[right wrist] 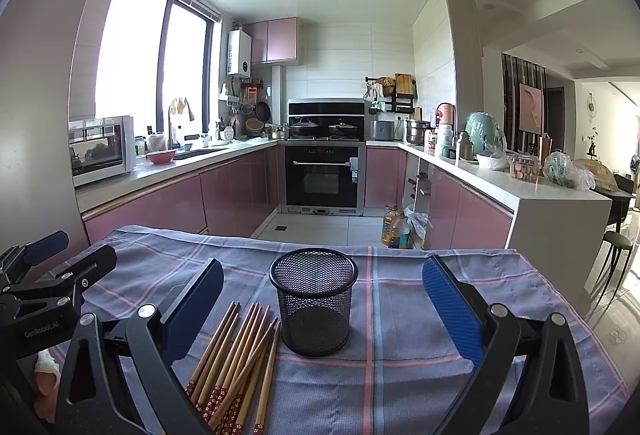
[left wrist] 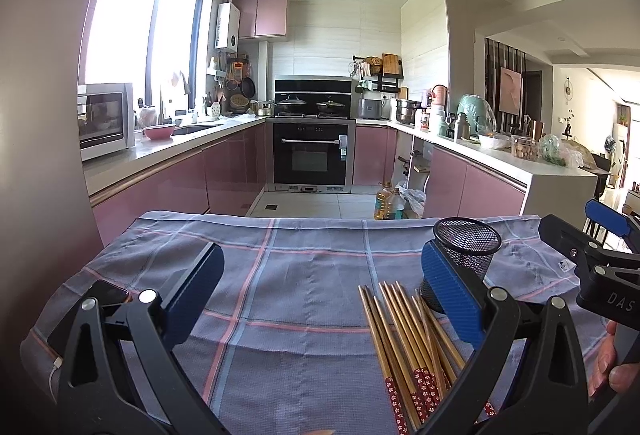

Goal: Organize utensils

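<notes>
Several wooden chopsticks point(left wrist: 404, 347) with red flowered ends lie bunched on a blue-grey checked cloth point(left wrist: 300, 275). A black mesh holder point(left wrist: 466, 255) stands upright just behind them. My left gripper point(left wrist: 324, 291) is open and empty, left of the chopsticks. In the right wrist view the holder point(right wrist: 314, 305) stands between the open fingers of my right gripper point(right wrist: 324, 303), a little ahead of them, and the chopsticks point(right wrist: 236, 359) lie to its left. The right gripper shows at the right edge of the left wrist view point(left wrist: 600, 255).
The cloth-covered table point(right wrist: 440, 387) ends at its far edge point(right wrist: 280, 241) before a kitchen floor with oil bottles point(right wrist: 394, 227). Pink cabinets, an oven point(right wrist: 324, 175) and cluttered counters lie beyond. A phone point(left wrist: 108, 293) lies at the table's left.
</notes>
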A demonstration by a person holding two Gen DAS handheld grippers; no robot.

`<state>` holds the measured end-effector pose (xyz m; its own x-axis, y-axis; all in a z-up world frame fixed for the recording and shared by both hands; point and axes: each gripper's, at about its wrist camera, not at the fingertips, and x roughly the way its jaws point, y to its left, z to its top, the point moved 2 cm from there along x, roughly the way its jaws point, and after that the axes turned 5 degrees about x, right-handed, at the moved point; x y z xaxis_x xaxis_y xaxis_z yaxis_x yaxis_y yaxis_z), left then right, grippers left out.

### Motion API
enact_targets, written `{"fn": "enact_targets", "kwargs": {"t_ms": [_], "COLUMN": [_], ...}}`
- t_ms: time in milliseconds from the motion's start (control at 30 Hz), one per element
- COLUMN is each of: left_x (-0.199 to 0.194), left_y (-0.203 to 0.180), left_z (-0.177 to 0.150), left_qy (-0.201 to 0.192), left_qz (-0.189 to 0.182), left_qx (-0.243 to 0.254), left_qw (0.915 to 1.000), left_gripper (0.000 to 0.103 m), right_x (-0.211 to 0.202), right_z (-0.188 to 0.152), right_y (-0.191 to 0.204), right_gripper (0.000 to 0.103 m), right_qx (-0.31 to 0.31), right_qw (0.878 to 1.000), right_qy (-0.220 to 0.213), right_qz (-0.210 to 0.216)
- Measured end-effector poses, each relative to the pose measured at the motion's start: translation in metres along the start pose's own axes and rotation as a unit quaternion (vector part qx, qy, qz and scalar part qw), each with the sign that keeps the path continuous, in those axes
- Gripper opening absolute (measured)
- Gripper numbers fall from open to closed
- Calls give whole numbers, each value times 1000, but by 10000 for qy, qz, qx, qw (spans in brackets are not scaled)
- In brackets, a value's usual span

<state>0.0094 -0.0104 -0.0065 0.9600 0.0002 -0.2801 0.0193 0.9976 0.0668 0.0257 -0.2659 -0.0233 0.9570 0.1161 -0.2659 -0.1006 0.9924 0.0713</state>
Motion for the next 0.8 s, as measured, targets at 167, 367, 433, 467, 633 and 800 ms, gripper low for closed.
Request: {"fn": "enact_targets", "kwargs": {"t_ms": [167,367,433,467,633,800], "left_x": [0,2,3,3,5,9], "left_y": [0,-2,-3,-3,-5,-5], "left_z": [0,-2,-3,-3,-5,-7], "left_qy": [19,21,33,38,56,135], "left_qz": [-24,-45,-63,-65,-93,-147], "left_qx": [-3,0,10,15,9,18], "left_qw": [10000,10000,10000,10000,9999,9998], "left_gripper": [97,97,97,97,97,97], "right_x": [1,2,2,2,4,10], "right_z": [0,0,-1,-1,-3,-8], "right_y": [0,2,2,2,4,6], "right_gripper": [96,96,96,96,96,96], "right_qx": [1,-18,-18,-17,-16,-37], "right_qw": [10000,10000,10000,10000,9999,9994], "right_qy": [25,58,70,80,119,309], "right_qz": [-5,0,12,17,59,182]}}
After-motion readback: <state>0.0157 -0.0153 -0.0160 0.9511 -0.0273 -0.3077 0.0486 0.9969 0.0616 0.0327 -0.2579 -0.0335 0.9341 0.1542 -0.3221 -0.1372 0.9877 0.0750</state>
